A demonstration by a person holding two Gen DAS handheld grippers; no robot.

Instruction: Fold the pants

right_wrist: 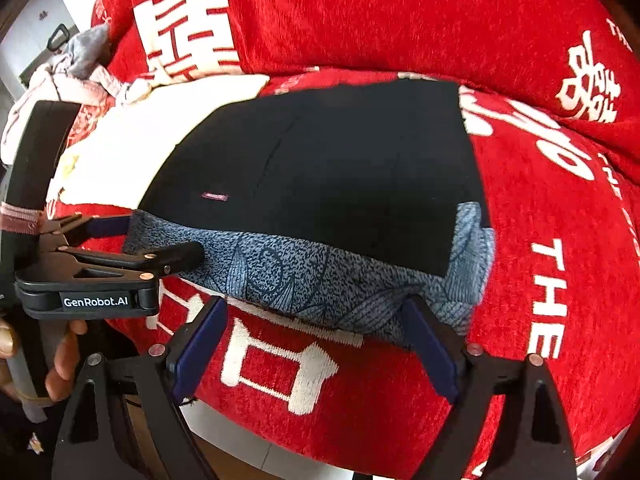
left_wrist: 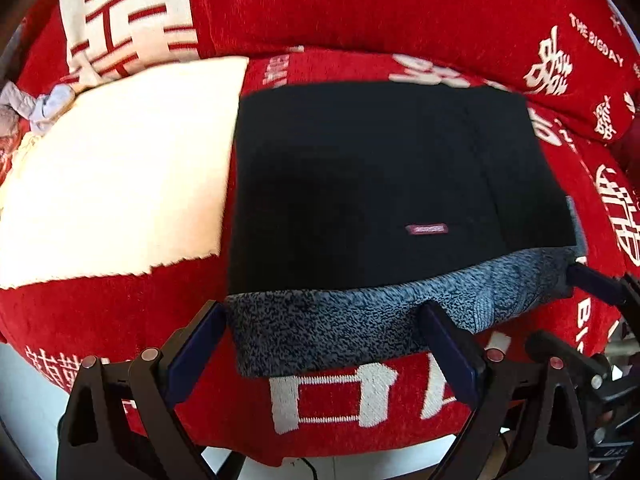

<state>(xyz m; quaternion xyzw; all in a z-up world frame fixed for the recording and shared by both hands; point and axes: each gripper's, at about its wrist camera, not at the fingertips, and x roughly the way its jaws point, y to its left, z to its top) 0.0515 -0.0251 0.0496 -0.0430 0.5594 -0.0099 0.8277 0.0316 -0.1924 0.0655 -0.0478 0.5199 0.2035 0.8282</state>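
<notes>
1. Lying folded on a red sofa cover (left_wrist: 328, 432), the pants (left_wrist: 380, 184) form a black rectangle with a grey fleecy lining (left_wrist: 340, 324) showing along the near edge.
2. A small pinkish label (left_wrist: 427, 229) sits on the black fabric, toward the near side.
3. The left gripper (left_wrist: 324, 344) stands wide open at the near left corner of the pants, its jaws on either side of the fleecy edge and holding nothing.
4. The right gripper (right_wrist: 316, 340) is also spread wide at the near right part of the pants, the lining's edge between its jaws; whether its pads touch the cloth cannot be told, and it grips nothing.
5. In the right wrist view, the left gripper (right_wrist: 160, 240) appears at the left, with a hand (right_wrist: 60, 356) on its handle.
6. A cream patch (left_wrist: 112, 184) of the cover lies left of the pants, touching their left edge.
7. A red cushion (left_wrist: 360, 4) with white characters stands along the far side.
8. Crumpled pale clothing (right_wrist: 60, 80) is heaped at the far left.
</notes>
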